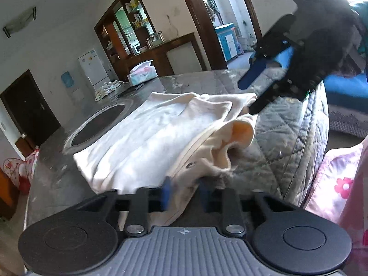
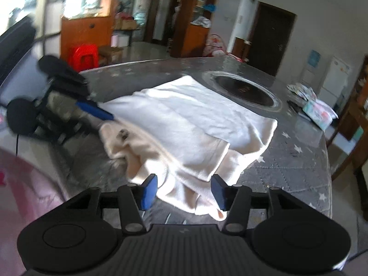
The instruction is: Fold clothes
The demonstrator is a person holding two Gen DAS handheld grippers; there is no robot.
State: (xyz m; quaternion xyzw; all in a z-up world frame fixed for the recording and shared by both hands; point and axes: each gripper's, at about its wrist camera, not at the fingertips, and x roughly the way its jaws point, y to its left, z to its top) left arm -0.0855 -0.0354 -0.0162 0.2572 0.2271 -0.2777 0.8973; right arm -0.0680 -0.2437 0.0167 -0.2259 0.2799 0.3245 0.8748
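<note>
Our left black two-finger gripper with blue pads (image 1: 184, 192) sits at six o'clock, jaws narrowly parted. Our right black, blue-padded gripper (image 2: 184, 189) spreads its jaws wide, angled downward at six o'clock.

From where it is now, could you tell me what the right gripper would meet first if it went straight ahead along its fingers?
Most likely the cream garment: the right gripper is open, with the nearest bunched hem lying directly between and ahead of its fingers.

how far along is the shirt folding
Partly done: the cream shirt lies on the quilted table cover with its sides folded in. In hand: the left tongs pinch its collar edge; the right tongs stand open around a corner. Left: the final fold.
</note>
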